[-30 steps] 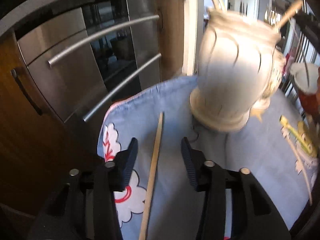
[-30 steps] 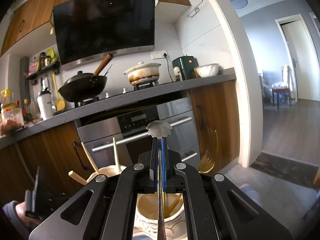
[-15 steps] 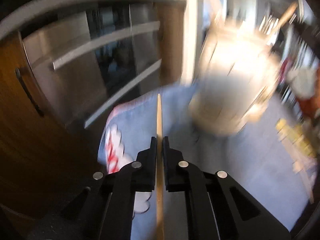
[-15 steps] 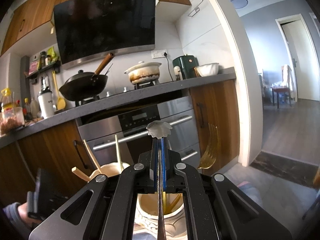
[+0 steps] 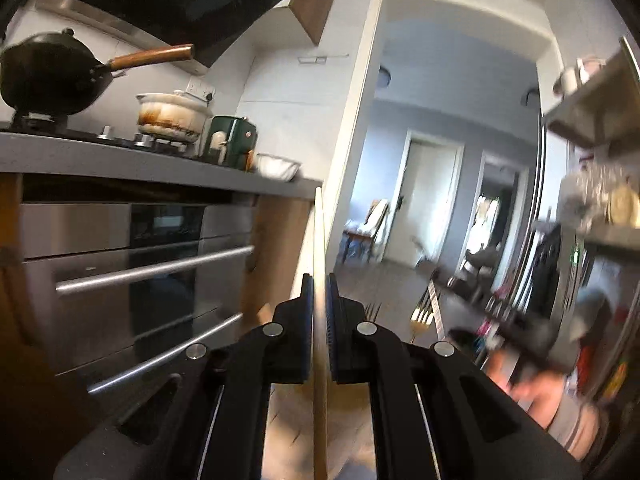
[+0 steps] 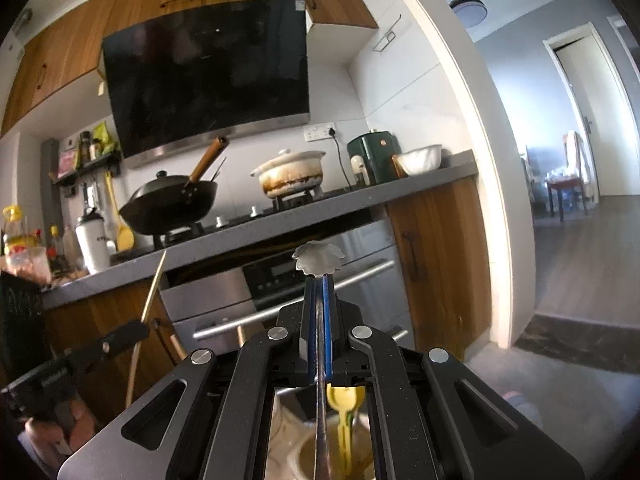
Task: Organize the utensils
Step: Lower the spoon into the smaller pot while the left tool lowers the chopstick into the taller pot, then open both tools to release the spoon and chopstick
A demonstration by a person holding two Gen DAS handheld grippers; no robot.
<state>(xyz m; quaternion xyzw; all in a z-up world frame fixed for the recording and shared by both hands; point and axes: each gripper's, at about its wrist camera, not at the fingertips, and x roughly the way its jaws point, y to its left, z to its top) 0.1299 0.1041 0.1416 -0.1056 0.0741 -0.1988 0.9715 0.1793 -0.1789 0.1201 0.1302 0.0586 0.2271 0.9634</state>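
Between your left jaws: the chopstick (image 5: 319, 240) is pinched by the left gripper (image 5: 319, 300), its tip running up and far past the pads, its rear end passing back under the camera.
Left tool state: narrow, clamped on that 1 chopstick; the pads press it from both sides, so you hold it at mid-length, likely to keep it from swinging.
Left aim: about level, facing the oven (image 5: 132, 280) and the doorway (image 5: 432, 200); blur at the right edge says the view is unsteady.
Right tool state: the right gripper (image 6: 319, 292) is narrow too, closed on a metal utensil (image 6: 318, 262) whose scalloped end sticks out beyond the tips.
Why upright there: the utensil's shaft drops between the arms toward the pale holder (image 6: 320, 452) below, so you seem to be lining it up for lowering.
Holder: near, low in the right view, with a yellow utensil (image 6: 343, 404) already standing in it.
Left tool seen from right: at the left edge, chopstick (image 6: 154, 284) slanting up from it, well apart from the holder.
Other forks: 2 sets of tines (image 5: 424, 312) show right of the left jaws; what they stand in I cannot tell.
Judged step: carrying both pieces to the holder.
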